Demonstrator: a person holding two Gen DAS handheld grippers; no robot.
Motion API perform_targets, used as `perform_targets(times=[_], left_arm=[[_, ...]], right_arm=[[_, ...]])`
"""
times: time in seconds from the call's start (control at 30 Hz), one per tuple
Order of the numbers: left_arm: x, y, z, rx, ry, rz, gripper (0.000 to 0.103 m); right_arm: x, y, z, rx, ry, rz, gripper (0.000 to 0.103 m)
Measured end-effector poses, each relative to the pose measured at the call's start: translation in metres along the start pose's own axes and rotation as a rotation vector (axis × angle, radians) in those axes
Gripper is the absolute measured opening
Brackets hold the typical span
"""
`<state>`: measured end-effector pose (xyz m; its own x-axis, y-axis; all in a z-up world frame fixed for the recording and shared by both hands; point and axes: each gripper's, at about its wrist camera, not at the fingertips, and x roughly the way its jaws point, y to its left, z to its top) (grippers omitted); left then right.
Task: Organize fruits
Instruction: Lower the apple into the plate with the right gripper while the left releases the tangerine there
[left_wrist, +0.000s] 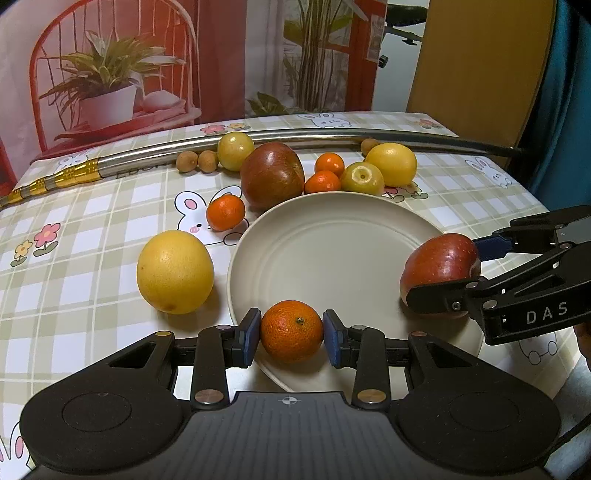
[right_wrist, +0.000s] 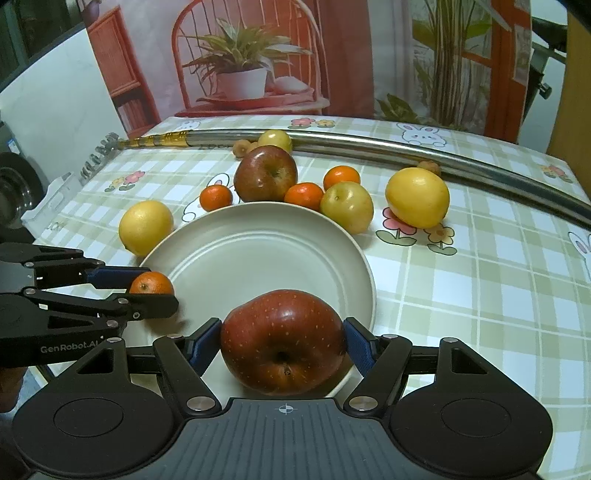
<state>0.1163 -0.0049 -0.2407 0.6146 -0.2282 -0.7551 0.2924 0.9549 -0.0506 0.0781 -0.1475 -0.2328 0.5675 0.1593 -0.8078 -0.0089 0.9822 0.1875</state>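
A round beige plate (left_wrist: 332, 236) (right_wrist: 258, 236) lies on the checked tablecloth with nothing resting in its middle. My left gripper (left_wrist: 291, 332) (right_wrist: 147, 293) is shut on a small mandarin (left_wrist: 291, 330) (right_wrist: 151, 283) over the plate's near-left rim. My right gripper (right_wrist: 283, 341) (left_wrist: 443, 273) is shut on a red apple (right_wrist: 282, 341) (left_wrist: 441, 266) over the plate's near-right rim. Behind the plate lie a second dark red apple (left_wrist: 272, 174) (right_wrist: 265, 173), three mandarins (left_wrist: 225, 212), two yellow-green fruits (left_wrist: 362, 178) and a lemon (left_wrist: 392, 163). A large yellow citrus (left_wrist: 174, 271) (right_wrist: 146, 227) sits left of the plate.
A long curved steel pipe with a gold end (left_wrist: 332, 134) (right_wrist: 369, 144) runs across the back of the table. Small brown longans (left_wrist: 195, 161) lie against it. A printed backdrop hangs behind; the table's right edge falls away near a teal curtain.
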Motion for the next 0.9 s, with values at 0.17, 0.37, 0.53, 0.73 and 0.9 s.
perform_targets(times=[0.17,0.37,0.53,0.73,0.9], left_arm=[[-0.001,0.001,0.000,-0.011,0.000,-0.005,0.039],[-0.003,0.002,0.001,-0.033,-0.010,-0.019,0.044],[-0.008,0.005,0.002,-0.057,-0.022,-0.023,0.044],[-0.020,0.021,0.007,-0.134,-0.064,-0.024,0.044],[-0.031,0.041,0.009,-0.224,-0.095,-0.025,0.044]], right_arm=[[-0.005,0.002,0.002,-0.030,-0.017,-0.029,0.067],[-0.012,0.004,0.003,-0.050,-0.036,-0.042,0.067],[-0.023,0.003,0.006,-0.051,-0.084,-0.038,0.067],[-0.035,-0.006,0.011,-0.019,-0.141,-0.068,0.066],[-0.042,-0.016,0.014,0.017,-0.178,-0.099,0.066]])
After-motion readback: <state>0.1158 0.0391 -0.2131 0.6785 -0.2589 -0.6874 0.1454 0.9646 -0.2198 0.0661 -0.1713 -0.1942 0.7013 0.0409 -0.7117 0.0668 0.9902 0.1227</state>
